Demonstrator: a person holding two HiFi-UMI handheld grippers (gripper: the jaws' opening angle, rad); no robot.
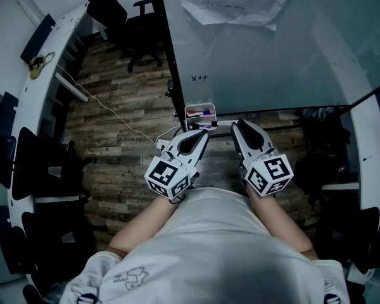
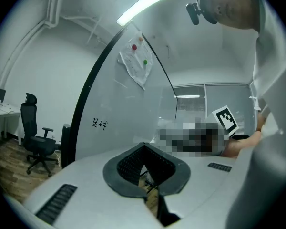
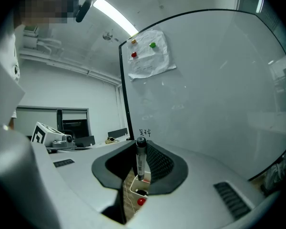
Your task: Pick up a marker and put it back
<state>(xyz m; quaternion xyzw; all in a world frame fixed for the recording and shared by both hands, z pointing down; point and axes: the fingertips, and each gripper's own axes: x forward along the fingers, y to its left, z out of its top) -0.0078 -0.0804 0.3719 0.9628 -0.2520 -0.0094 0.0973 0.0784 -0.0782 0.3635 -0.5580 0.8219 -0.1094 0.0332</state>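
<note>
Dark-capped marker (image 3: 141,159) stands upright, pinched in the right gripper's (image 1: 236,125) jaws near the white tray (image 1: 200,106), which I see only in the right gripper view; left gripper (image 1: 202,133) is held level alongside, jaws closed on nothing.

Gloss, matt plastic and wood grain
The whiteboard (image 1: 272,56) is smooth and glossy, its paper (image 3: 150,54) creased; the floor (image 1: 114,94) is rough-grained wood plank. The left gripper (image 1: 204,133) and right gripper (image 1: 236,125) have matt pale plastic shells and ribbed black pads (image 3: 161,165); the marker (image 3: 141,161) has a glossy plastic barrel; the shirt (image 1: 221,233) is soft cloth.
</note>
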